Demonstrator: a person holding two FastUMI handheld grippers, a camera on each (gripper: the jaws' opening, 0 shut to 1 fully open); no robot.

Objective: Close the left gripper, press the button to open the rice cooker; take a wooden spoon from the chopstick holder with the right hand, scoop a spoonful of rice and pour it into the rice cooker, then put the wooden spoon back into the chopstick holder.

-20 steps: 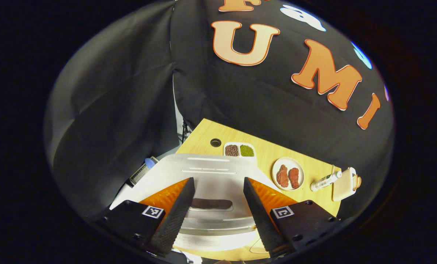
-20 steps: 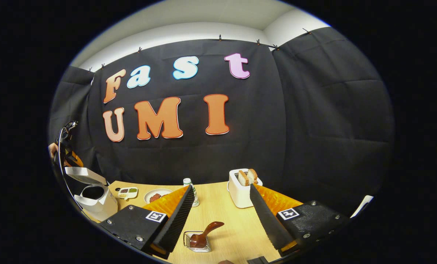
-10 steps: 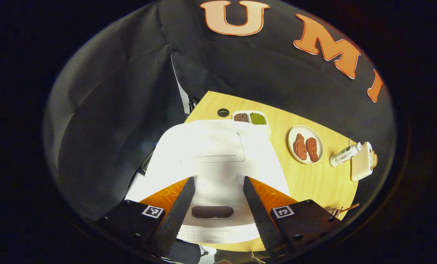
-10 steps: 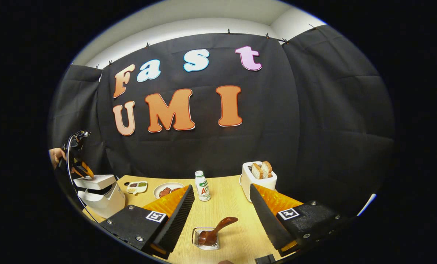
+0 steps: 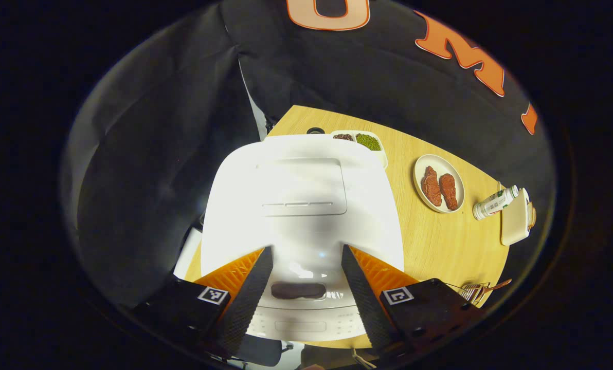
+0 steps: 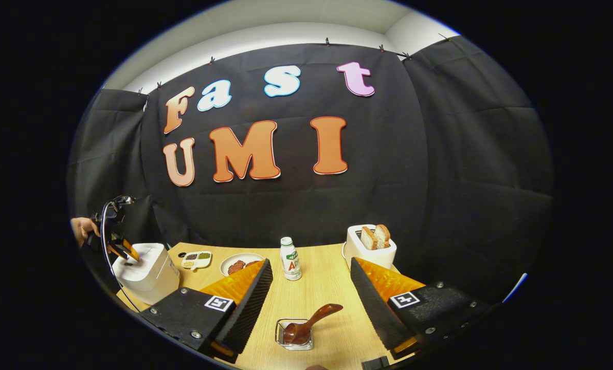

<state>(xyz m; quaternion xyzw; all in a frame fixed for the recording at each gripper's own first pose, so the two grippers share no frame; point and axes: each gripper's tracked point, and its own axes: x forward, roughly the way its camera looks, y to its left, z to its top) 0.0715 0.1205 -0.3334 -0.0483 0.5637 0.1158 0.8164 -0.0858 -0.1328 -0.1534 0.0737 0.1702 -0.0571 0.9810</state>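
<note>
The white rice cooker [image 5: 301,216] sat with its lid down directly below the left gripper [image 5: 302,298], whose fingers were spread apart on either side of the dark oval release button [image 5: 298,290] at the cooker's front edge. By my reading, the jaws had yet to be pressed together for the push. The right gripper [image 6: 311,303], fingers also spread and empty, hovered over the wooden table [image 6: 327,288] with the brown wooden spoon [image 6: 309,324] just ahead, bowl down in the clear chopstick holder [image 6: 294,335], handle leaning to the right. Beyond stood a small bottle [image 6: 289,258], a plate of meat [image 6: 239,264] and a white toaster [image 6: 371,246]; nothing blocked either reach.
</note>
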